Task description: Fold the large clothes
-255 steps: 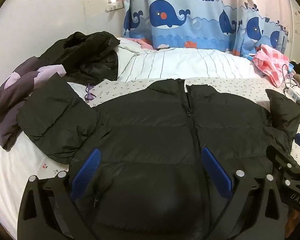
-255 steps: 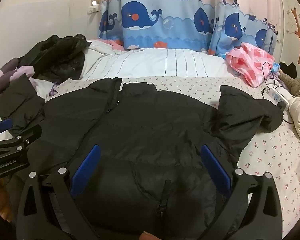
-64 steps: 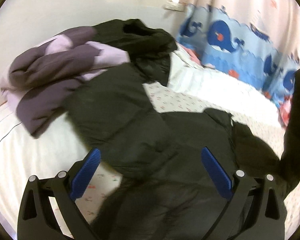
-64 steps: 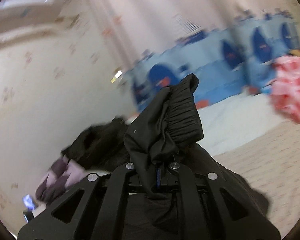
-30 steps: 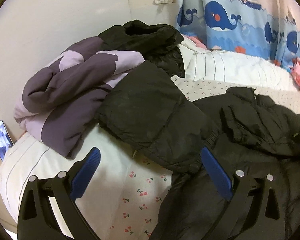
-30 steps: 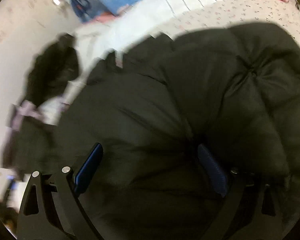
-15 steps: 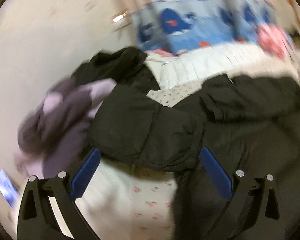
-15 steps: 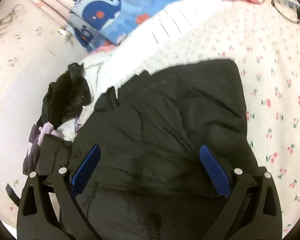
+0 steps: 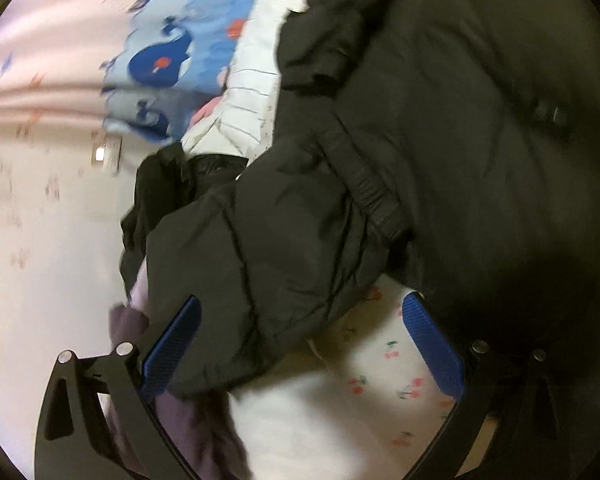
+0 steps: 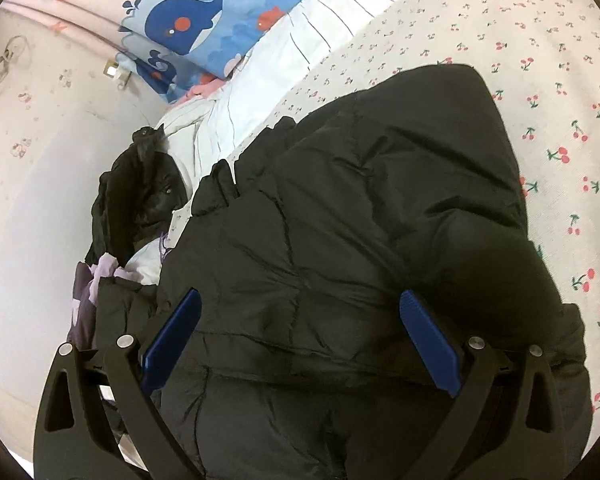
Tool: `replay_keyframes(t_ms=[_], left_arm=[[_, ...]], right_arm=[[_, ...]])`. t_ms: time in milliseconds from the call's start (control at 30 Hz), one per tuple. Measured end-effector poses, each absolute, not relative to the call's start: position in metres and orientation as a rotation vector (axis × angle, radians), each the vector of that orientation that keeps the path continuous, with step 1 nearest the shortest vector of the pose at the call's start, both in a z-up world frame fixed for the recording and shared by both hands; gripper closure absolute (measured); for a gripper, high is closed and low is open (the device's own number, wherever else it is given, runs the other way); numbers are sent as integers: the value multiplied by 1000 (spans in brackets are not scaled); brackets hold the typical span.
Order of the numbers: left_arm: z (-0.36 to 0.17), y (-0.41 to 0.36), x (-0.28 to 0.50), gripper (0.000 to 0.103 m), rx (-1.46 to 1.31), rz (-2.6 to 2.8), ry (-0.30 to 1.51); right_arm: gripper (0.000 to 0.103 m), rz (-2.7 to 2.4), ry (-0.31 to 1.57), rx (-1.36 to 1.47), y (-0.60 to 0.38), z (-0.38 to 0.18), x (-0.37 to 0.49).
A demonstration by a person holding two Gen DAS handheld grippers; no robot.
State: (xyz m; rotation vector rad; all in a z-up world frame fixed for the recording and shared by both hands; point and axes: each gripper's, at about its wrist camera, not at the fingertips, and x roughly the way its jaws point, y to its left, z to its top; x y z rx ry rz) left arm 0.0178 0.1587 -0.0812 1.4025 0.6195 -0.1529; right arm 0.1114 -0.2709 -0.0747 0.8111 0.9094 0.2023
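Left gripper (image 9: 300, 340): my left jaws are spread wide and hold nothing; a second ago this view looked level across the bed, and now it is rolled hard over and much closer, so the left sleeve (image 9: 268, 264) of the black puffer jacket (image 10: 360, 208) fills the gap between the blue pads (image 9: 172, 344).

Right gripper (image 10: 300, 340): jaws wide apart too, empty, hanging over the jacket's lower body. About two seconds ago these jaws were clamped on the right cuff in the air; that cuff is now let go.

Jacket: it lies on the cherry-print bed sheet (image 10: 560, 80), collar toward the far side. The right side has come over onto the chest, and its outer edge is now one straight fold line beside the bare sheet, where earlier the sleeve stuck out.

Elastic cuff (image 9: 376, 196): in the left view a cuff rests on the jacket's body, touching the left sleeve just beyond my pads.

Meaning: I judge the right half done and the left sleeve next; it is the one still spread out over the purple garment (image 9: 180, 432).

Far side: a second black jacket (image 10: 140, 188) is heaped by the wall, and beyond it the whale curtain (image 10: 188, 20).
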Motion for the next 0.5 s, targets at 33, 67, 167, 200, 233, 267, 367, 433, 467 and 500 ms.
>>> replay_keyframes(t_ms=[33,67,167,200,233,267,367,433,467,500], left_arm=[[-84,156,20,6,1427,-162,625],[-87,153,23,6,1449,-204,637],[-101,149,35,6,1482,-329,733],[-105,148,39,8,1472,-340,759],[-105,147,43,12,1456,-340,768],[-102,147,49,32,1415,-337,781],[-66,153,76,82,1088,-309,861],[-32,161,87,93,853,-305,860],[-20,164,89,95,779,-310,853],[-6,166,89,95,701,-321,843]], right_arm=[[7,202,911,811,-270,-75,112],[7,202,913,809,-268,-76,113],[7,198,918,812,-266,-78,115],[7,198,919,816,-266,-79,116],[7,198,919,819,-267,-78,116],[7,199,918,824,-268,-78,115],[7,204,914,846,-270,-77,115],[7,209,909,858,-271,-76,114],[7,213,909,860,-270,-75,114],[7,217,911,861,-269,-75,114]])
